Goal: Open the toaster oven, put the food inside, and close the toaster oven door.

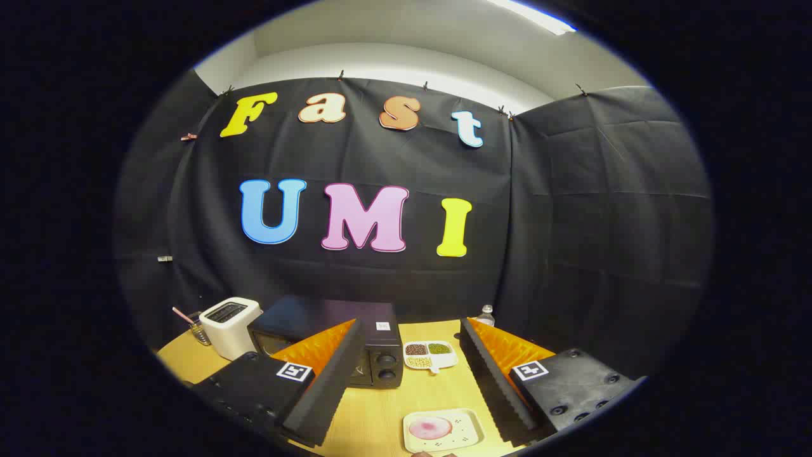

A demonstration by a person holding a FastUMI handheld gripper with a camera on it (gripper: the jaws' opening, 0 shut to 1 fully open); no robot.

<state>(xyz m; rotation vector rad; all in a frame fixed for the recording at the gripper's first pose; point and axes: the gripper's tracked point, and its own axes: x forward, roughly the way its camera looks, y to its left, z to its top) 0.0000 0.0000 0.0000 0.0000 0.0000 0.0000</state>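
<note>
Gripper (412, 381) jaws wide apart, holding nothing, above yellow wooden desk (374, 412); black boxy toaster oven (330, 336) shut; pink food (430, 428) on cream tray (472, 431) between them.

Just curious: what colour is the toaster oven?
Black toaster oven, seen in the gripper view.

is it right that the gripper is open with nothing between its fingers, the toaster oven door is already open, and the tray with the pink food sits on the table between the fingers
Not quite. The gripper view shows the toaster oven with its door shut, not open. The rest holds: the gripper is open with nothing held, and the tray with the pink food sits on the table between the fingers.
</note>
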